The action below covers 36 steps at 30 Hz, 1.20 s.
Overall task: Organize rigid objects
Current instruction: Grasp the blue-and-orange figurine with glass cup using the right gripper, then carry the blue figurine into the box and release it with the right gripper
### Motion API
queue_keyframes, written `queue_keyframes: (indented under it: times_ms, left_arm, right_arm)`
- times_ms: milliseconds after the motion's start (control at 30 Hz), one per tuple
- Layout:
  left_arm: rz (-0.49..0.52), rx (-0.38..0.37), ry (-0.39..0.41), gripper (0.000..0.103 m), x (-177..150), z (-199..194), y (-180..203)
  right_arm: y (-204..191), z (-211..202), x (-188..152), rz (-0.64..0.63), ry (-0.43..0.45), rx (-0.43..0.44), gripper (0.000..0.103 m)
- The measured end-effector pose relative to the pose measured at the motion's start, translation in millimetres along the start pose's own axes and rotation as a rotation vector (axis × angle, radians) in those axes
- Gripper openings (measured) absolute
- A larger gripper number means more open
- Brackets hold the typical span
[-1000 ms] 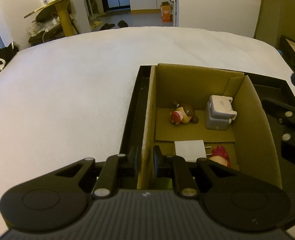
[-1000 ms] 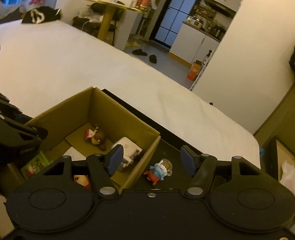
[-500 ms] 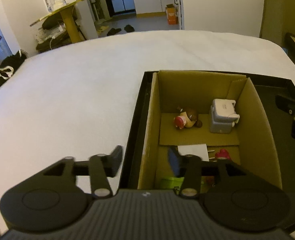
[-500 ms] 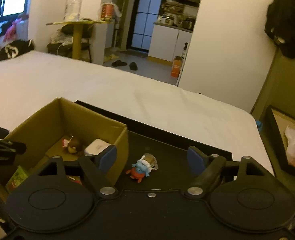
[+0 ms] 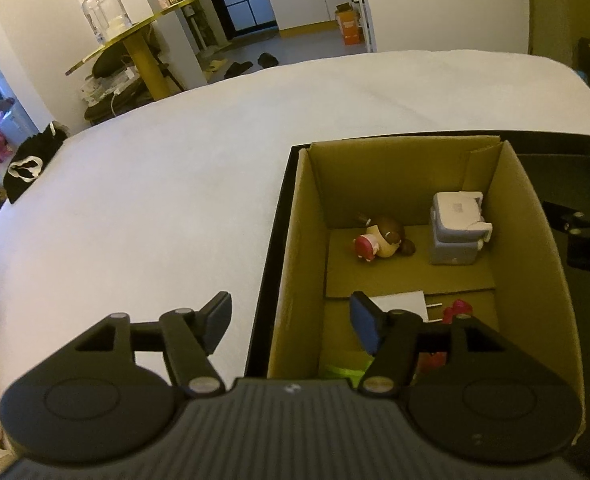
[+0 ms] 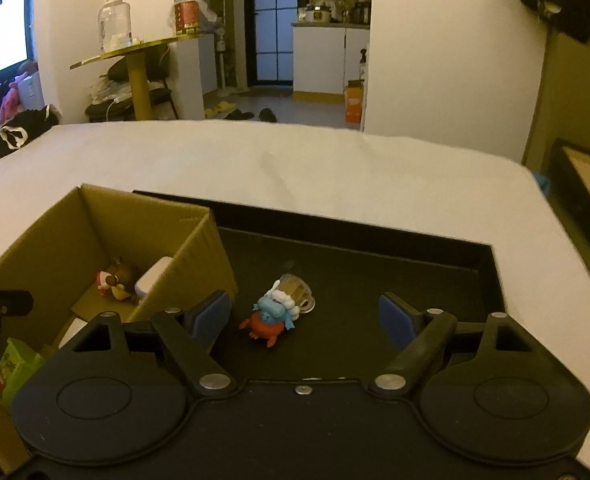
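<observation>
Your black tray (image 6: 375, 248) fills the centre of the right view, with the box (image 6: 199, 236) at lower left. The figurine (image 6: 277, 312) lies low centre on the tray: light, hard, knobbly; pinch its body. Right gripper (image 6: 305, 318) gapes empty; left gripper (image 5: 291, 320) is opening, empty.

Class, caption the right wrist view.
Open right gripper faces a blue-and-red figurine on the black tray.

The green packet (image 5: 345, 370) sits half hidden behind the left claw (image 5: 291, 322).
</observation>
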<state>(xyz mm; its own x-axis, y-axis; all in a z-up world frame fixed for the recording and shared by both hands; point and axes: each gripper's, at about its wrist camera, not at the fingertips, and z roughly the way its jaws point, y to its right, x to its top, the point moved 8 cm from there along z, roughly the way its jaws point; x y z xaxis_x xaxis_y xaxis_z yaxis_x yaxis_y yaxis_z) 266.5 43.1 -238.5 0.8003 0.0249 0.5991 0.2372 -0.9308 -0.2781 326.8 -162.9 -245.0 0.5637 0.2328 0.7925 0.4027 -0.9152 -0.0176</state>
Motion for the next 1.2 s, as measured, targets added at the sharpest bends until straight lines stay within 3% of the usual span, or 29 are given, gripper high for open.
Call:
queue_keyframes:
  times_ms: [200, 500, 600, 667, 733, 900, 1200]
  left_arm:
    - [0.001, 0.012, -0.005, 0.065, 3, 3, 3]
    - [0.014, 0.021, -0.031, 0.065, 3, 10, 7]
    - [0.02, 0.028, -0.033, 0.065, 3, 11, 8]
    - [0.022, 0.031, -0.035, 0.065, 3, 11, 9]
    - [0.023, 0.031, -0.034, 0.065, 3, 11, 10]
    - [0.027, 0.035, -0.029, 0.065, 0, 10, 11]
    - [0.024, 0.039, -0.024, 0.065, 0, 10, 9]
  right_arm:
    - [7, 20, -9, 0.055, -0.044, 0.042, 0.08]
    - [15, 47, -11, 0.146, -0.077, 0.088, 0.065]
    - [14, 47, -12, 0.169, -0.078, 0.132, 0.051]
    - [9, 42, -11, 0.15, -0.076, 0.154, 0.032]
    - [6, 39, -11, 0.137, -0.081, 0.164, 0.027]
    - [13, 36, -15, 0.172, -0.1, 0.159, 0.026]
    - [18, 47, -17, 0.243, -0.119, 0.166, 0.034]
